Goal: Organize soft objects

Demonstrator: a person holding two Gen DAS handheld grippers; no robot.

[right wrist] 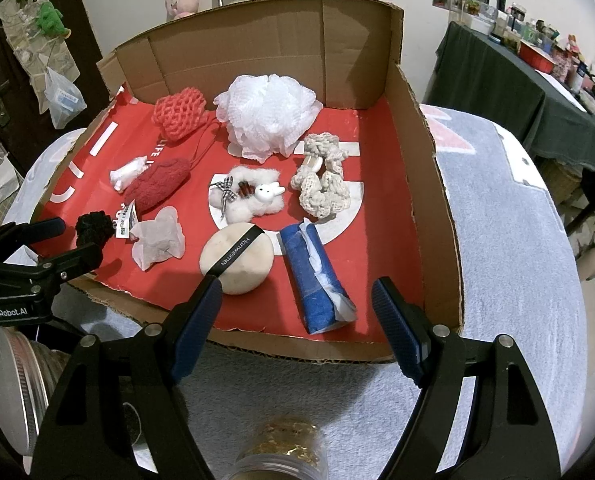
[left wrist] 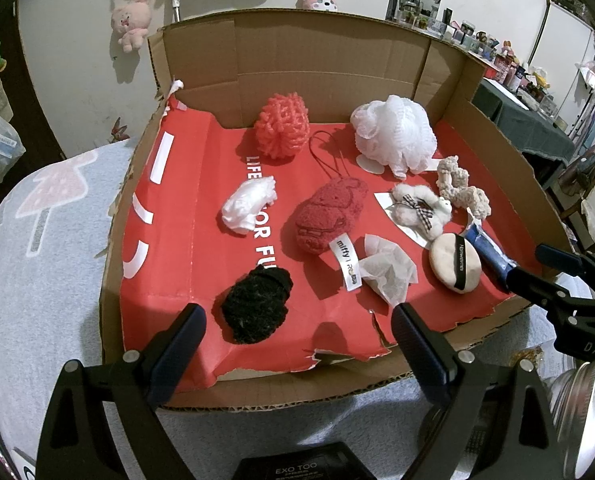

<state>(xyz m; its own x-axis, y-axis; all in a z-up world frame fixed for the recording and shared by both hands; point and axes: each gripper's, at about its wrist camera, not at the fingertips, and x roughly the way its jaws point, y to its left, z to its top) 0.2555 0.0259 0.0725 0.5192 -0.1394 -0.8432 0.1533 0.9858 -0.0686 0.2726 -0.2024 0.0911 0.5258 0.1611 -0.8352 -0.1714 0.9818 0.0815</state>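
Note:
A cardboard tray [left wrist: 113, 264] [right wrist: 437, 184] with a red floor holds several soft items: a black scrunchie [left wrist: 255, 306] [right wrist: 95, 226], a red plush pouch [left wrist: 329, 214] [right wrist: 159, 188], a white bath pouf [left wrist: 395, 136] [right wrist: 267, 116], an orange net sponge [left wrist: 283, 130] [right wrist: 179, 116], a beige powder puff [left wrist: 455, 262] [right wrist: 237, 260], a blue roll [right wrist: 317, 280] [left wrist: 491, 250]. My left gripper [left wrist: 299, 344] is open and empty at the tray's near edge, by the scrunchie. My right gripper [right wrist: 297, 316] is open and empty over the near edge, around the blue roll's end.
Also in the tray are crumpled paper [left wrist: 389, 270], a white plastic wad [left wrist: 249, 204], a fluffy bunny clip [right wrist: 253, 196] and a cream crochet scrunchie [right wrist: 323, 178]. The tray's back and right walls stand tall. Metal-lidded jars [right wrist: 13, 384] [left wrist: 585, 404] stand between the grippers on the grey towel.

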